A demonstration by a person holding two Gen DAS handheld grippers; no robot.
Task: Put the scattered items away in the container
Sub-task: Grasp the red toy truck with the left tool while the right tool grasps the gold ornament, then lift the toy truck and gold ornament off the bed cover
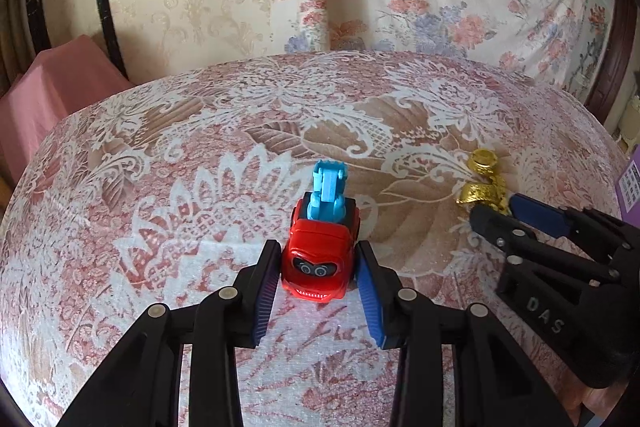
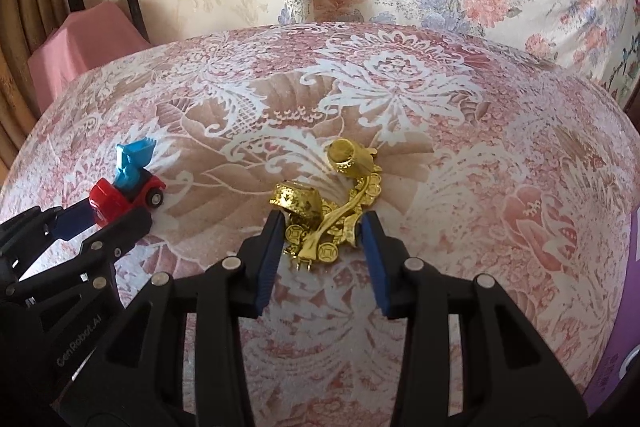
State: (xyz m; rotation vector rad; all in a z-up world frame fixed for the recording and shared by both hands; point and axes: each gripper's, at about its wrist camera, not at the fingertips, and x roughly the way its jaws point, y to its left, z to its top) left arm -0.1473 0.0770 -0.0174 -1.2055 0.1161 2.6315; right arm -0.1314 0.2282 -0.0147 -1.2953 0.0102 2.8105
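Red toy truck (image 1: 318, 259) is gripped by left gripper (image 1: 318, 269), gold ornament (image 2: 324, 211) by right gripper (image 2: 323, 239) (jaws clenched); neither is stowed, container not identifiable.

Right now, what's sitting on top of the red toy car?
A light blue digger arm with a toothed bucket stands on the back of the red toy car. How it is fixed to the car is hidden.
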